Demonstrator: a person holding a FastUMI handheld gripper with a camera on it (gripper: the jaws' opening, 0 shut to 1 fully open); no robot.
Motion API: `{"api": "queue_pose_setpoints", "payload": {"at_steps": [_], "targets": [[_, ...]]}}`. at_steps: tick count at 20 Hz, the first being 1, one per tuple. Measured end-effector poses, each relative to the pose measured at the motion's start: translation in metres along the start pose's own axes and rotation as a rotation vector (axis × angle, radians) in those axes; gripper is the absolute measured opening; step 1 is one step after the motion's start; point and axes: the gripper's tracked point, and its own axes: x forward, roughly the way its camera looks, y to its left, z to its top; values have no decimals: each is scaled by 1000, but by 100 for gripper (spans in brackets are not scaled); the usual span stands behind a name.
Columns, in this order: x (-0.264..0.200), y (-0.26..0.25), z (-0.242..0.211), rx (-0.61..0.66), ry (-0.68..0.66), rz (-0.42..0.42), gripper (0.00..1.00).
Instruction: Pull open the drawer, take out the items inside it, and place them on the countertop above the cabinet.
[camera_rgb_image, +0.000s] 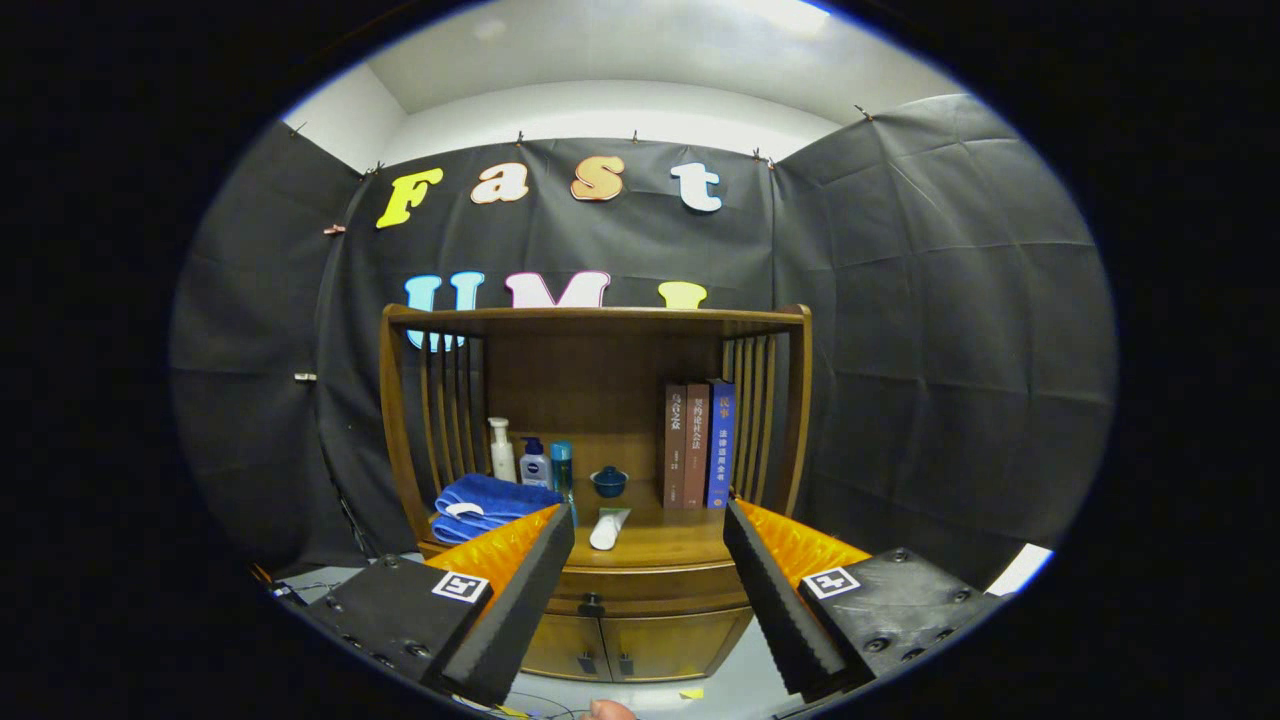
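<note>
Gripper view: gripper (648, 530) spread wide, nothing between the fingers (520, 600), held well back from the wooden cabinet (600, 420). Framed between the fingers, the drawer (640, 585) sitting shut, a dark knob (591, 604) at its front, two cabinet doors (630, 645) below it. On the countertop (670, 535) just above the drawer, a white tube-like item (606, 528) lying flat. Beyond it, a small blue lidded pot (609, 481). Left of that, a white pump bottle (500, 450), a blue-capped bottle (533, 463) and a teal bottle (562, 465) standing close together, with a folded blue towel (480, 503) in front, partly behind the left finger. To the right, three books (698, 445) upright against the slatted side. Drawer contents hidden.
</note>
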Motion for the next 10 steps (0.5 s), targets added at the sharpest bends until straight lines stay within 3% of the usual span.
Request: {"api": "queue_pose_setpoints", "payload": {"at_steps": [10], "targets": [[-14, 15, -4, -29, 20, 20, 98]]}}
